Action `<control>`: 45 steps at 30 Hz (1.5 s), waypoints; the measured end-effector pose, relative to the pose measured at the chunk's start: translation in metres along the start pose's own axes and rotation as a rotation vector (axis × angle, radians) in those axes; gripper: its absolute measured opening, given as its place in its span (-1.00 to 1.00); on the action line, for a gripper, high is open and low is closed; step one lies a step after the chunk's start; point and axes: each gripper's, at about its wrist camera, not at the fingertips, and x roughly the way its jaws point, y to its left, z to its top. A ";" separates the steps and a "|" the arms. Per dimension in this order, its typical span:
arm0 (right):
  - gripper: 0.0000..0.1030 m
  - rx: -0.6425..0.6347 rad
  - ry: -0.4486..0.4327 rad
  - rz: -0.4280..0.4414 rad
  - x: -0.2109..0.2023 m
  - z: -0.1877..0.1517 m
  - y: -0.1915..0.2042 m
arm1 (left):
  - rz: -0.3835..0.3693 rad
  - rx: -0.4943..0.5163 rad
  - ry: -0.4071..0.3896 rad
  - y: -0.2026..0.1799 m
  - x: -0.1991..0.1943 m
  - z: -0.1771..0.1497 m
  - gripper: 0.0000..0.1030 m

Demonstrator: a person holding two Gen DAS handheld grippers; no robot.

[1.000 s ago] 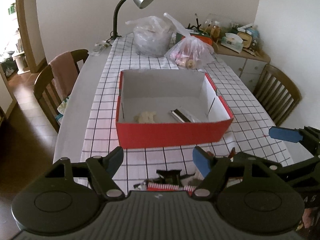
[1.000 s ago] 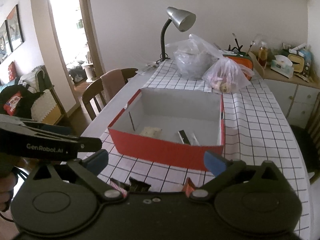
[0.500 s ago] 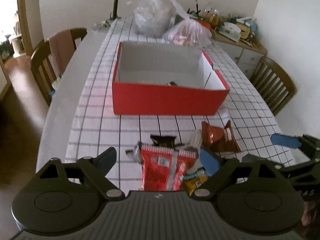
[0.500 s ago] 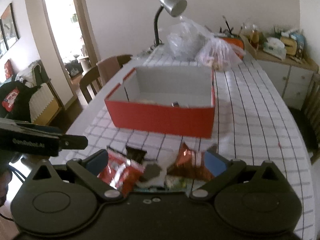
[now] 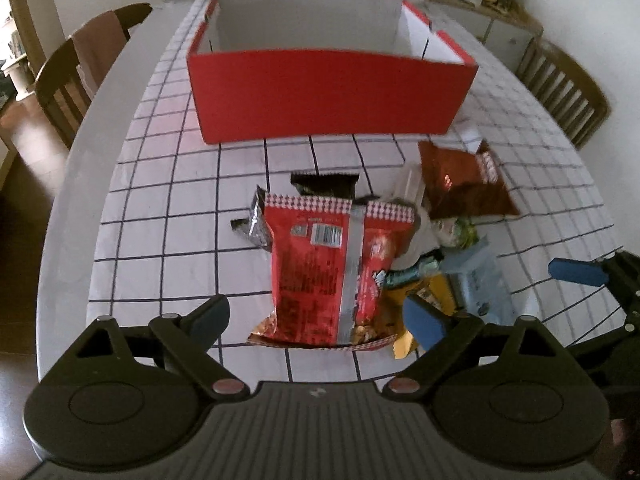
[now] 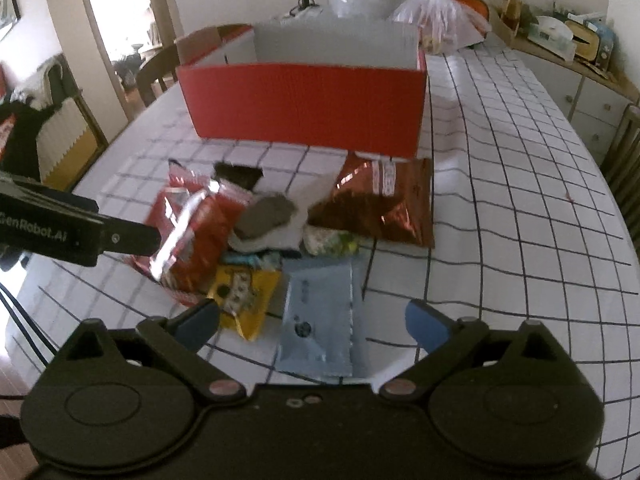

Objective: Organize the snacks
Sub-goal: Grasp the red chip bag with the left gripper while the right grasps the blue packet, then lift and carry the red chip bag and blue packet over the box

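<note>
A pile of snack packets lies on the checked tablecloth in front of a red cardboard box (image 5: 328,96) (image 6: 304,104). A large red bag (image 5: 328,268) (image 6: 188,236) lies nearest my left gripper (image 5: 316,316), which is open and empty just before its near end. A pale blue packet (image 6: 320,312) (image 5: 476,280) lies straight ahead of my right gripper (image 6: 312,320), which is open and empty. A yellow packet (image 6: 244,292), a brown foil bag (image 6: 380,208) (image 5: 464,184) and a black packet (image 5: 324,184) are also in the pile.
Wooden chairs stand at the left (image 5: 68,76) and the right (image 5: 568,92) of the table. Plastic bags (image 6: 436,20) sit beyond the box. A cluttered sideboard (image 6: 560,52) runs along the right wall. The table edge is close on the left.
Both grippers have dropped and tilted down from looking into the box to facing the snack pile. Both stay open and empty.
</note>
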 end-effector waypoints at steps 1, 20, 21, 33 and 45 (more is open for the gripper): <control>0.90 -0.004 0.010 -0.005 0.004 -0.001 -0.001 | 0.003 0.005 0.007 -0.001 0.004 -0.001 0.83; 0.41 -0.030 0.098 -0.030 0.041 0.004 -0.002 | 0.053 -0.012 0.154 -0.002 0.053 0.025 0.83; 0.38 -0.034 0.100 -0.028 0.042 0.005 -0.002 | 0.049 -0.021 0.163 -0.001 0.055 0.025 0.83; -0.01 -0.048 0.098 -0.040 0.043 0.007 0.004 | 0.026 -0.102 0.223 0.007 0.064 0.029 0.46; -0.10 0.032 0.070 -0.024 0.027 0.007 0.001 | 0.014 -0.173 0.191 0.019 0.048 0.023 0.37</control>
